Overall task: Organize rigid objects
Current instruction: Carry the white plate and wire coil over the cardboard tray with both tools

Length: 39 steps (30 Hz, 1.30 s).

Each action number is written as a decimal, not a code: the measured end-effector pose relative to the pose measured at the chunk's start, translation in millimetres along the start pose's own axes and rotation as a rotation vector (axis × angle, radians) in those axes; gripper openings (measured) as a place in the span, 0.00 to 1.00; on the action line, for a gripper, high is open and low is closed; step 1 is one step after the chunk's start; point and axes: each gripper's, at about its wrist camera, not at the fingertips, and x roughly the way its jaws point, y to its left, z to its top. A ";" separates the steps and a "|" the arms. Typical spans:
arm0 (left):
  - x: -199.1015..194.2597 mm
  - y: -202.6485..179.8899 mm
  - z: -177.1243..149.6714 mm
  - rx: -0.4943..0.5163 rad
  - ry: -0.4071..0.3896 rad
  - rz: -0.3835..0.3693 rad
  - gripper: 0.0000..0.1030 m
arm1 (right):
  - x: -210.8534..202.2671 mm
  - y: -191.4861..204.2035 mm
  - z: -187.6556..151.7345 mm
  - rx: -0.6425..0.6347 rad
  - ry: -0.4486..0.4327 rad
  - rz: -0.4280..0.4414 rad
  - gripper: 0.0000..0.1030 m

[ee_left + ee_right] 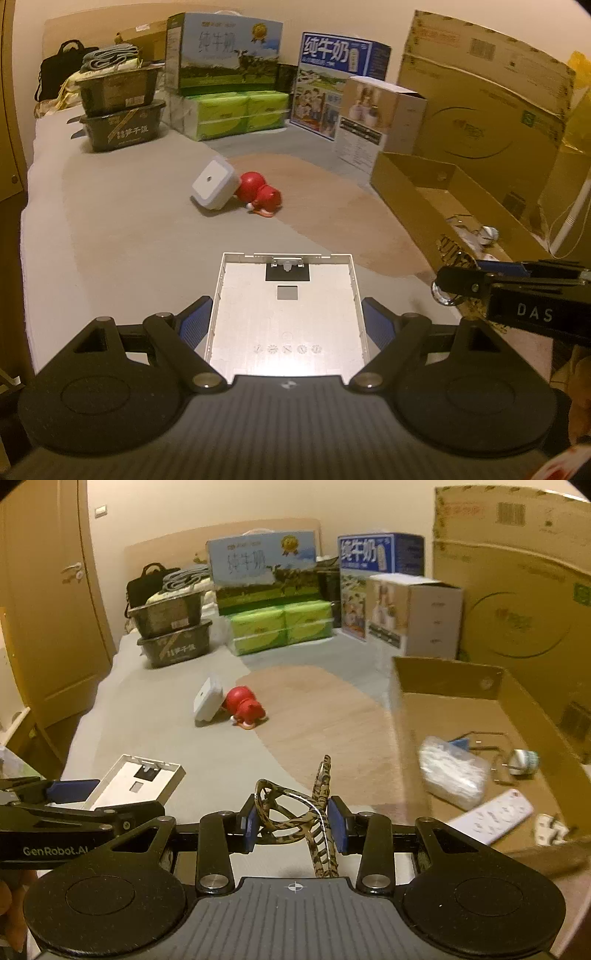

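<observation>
My left gripper [286, 321] is shut on a flat white plastic cover [286, 314], its blue pads pressing on the two long sides; the cover is lifted off the grey bed surface. A leopard-print hair claw clip [295, 812] sits in my right gripper [294, 825], which is shut on it, just left of an open cardboard box [443, 675]. Farther out on the bed lie a white square night light [213, 186] and a red toy figure [264, 197], touching each other. In the right wrist view the left gripper and its cover [136, 779] show at the lower left.
The cardboard box holds a white remote [491, 818], a clear plastic bag [454, 775], a small plug and other bits. Milk cartons [225, 51], green tissue packs [236, 110], dark tubs [122, 122] and a large flat carton [480, 110] line the far side. A door stands at left.
</observation>
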 end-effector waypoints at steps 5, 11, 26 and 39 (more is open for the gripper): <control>-14.3 -19.4 -4.2 0.012 -0.008 -0.010 0.81 | -28.6 -10.9 -7.3 0.009 -0.018 -0.038 0.38; -26.5 -42.5 -6.6 0.015 -0.012 -0.041 0.81 | -56.2 -26.9 -14.9 0.026 -0.027 -0.086 0.38; -31.6 -99.6 -3.6 0.046 0.001 -0.136 0.81 | -99.5 -76.1 -26.2 0.086 -0.048 -0.187 0.38; -20.0 -150.0 5.8 0.099 0.009 -0.196 0.81 | -114.6 -117.9 -25.9 0.119 -0.073 -0.233 0.38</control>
